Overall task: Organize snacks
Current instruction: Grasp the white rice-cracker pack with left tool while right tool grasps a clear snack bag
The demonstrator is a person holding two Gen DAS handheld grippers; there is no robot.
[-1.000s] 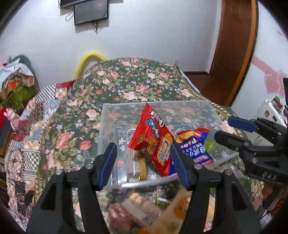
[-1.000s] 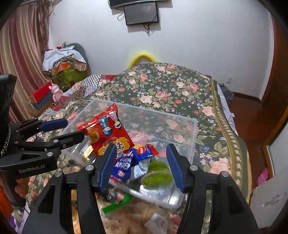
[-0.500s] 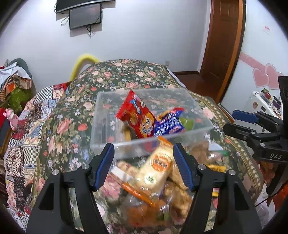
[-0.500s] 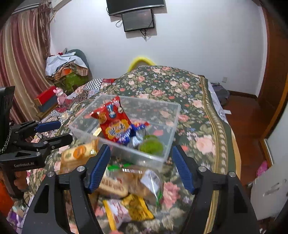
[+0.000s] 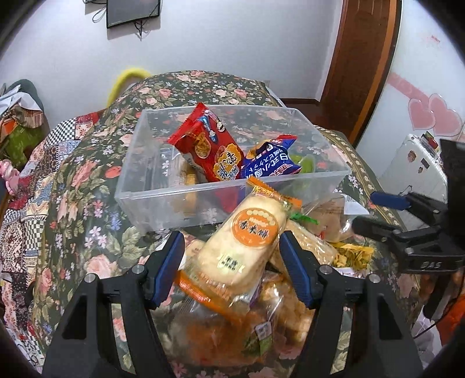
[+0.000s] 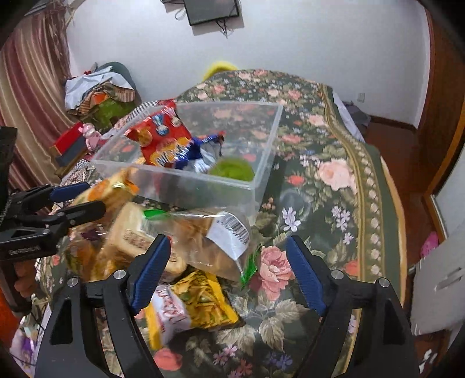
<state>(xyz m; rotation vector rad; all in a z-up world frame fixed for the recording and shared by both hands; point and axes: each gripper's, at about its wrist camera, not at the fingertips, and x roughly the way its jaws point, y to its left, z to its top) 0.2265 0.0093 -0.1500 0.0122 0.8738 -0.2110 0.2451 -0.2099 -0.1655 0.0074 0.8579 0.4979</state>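
1. Snacks (image 5: 247, 253) lie heaped just in front of the clear box (image 5: 180, 203), waiting to be packed.
2. Left gripper (image 5: 232, 266) straddles the rice cracker pack (image 5: 244, 247), jaws apart, not pressing.
3. Right gripper (image 6: 229, 272), its jaws just opened wide, hangs empty over the clear bag (image 6: 209, 241) beside the box, ready to pick.

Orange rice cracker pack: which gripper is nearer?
Left. The left gripper is open with the orange rice cracker pack between its fingers, untouched; the right gripper is open over the clear bag beside it.

Orange-label packet (image 6: 107, 189): motion-blurred in the right wrist view, print unreadable.
Wall screen (image 5: 132, 11): top cut off by frame edge.
Green item (image 5: 303, 162): mostly hidden behind blue packet (image 5: 273, 164).
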